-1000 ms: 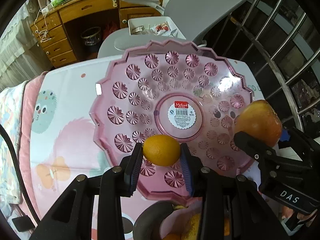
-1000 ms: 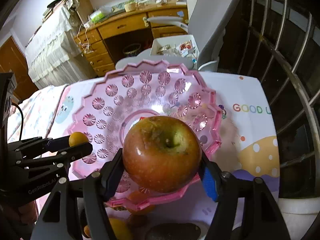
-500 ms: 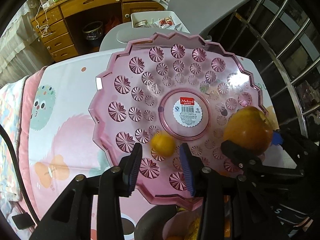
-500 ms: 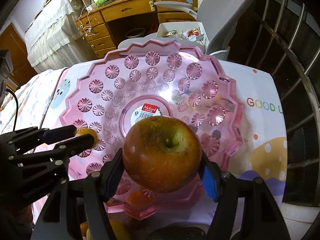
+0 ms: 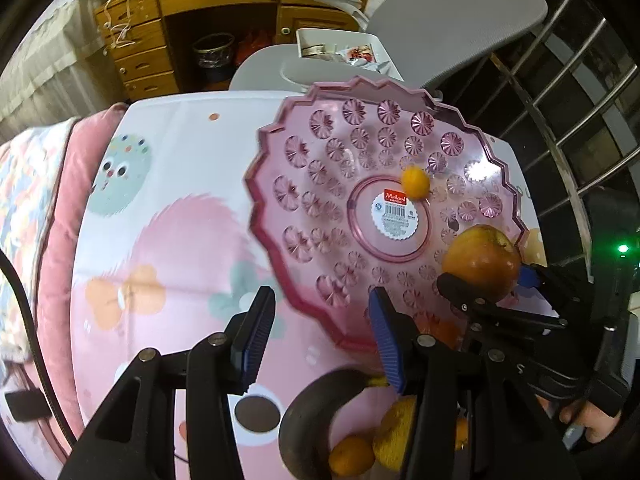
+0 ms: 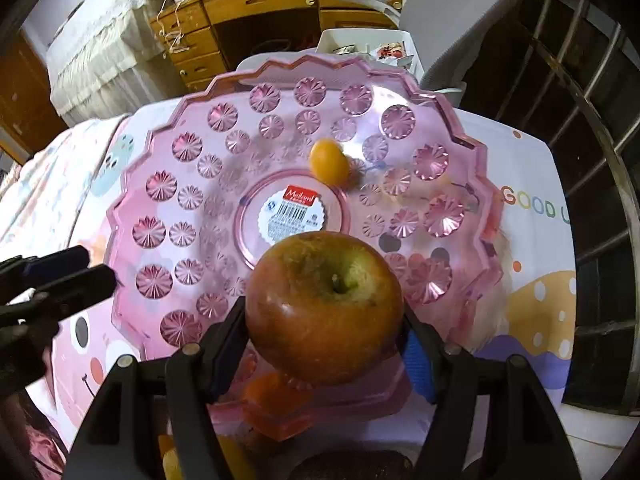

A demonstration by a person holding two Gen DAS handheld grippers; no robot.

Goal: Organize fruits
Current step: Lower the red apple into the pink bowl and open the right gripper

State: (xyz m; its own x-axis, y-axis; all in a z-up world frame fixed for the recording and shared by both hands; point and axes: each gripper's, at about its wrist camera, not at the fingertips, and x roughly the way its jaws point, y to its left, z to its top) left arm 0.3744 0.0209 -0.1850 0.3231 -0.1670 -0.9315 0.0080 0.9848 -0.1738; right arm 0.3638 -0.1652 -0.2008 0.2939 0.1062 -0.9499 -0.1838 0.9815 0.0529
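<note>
Left wrist view: your left gripper has nothing between its blue pads, and the jaws are parting wider. It hangs over the near-left rim of the pink plastic fruit plate, above the cartoon-printed tablecloth. The small orange citrus lies loose in the plate, at the far edge of the round centre ring, just beside the barcode sticker. It looks slightly blurred.

At the right of this view, your right gripper holds the apple over the plate's near-right side.

Below the left gripper, at the bottom of the frame, you can see more orange and yellow fruit beside a dark curved rim; I cannot tell what that rim belongs to.

From the right wrist view, the right gripper is clamped on the apple, one pad on each flank, stem dimple facing the camera. The apple sits above the near part of the plate, with the citrus well beyond it. Whether the apple touches the plate, I cannot tell. The left gripper shows at the left edge, outside the plate's rim.
</note>
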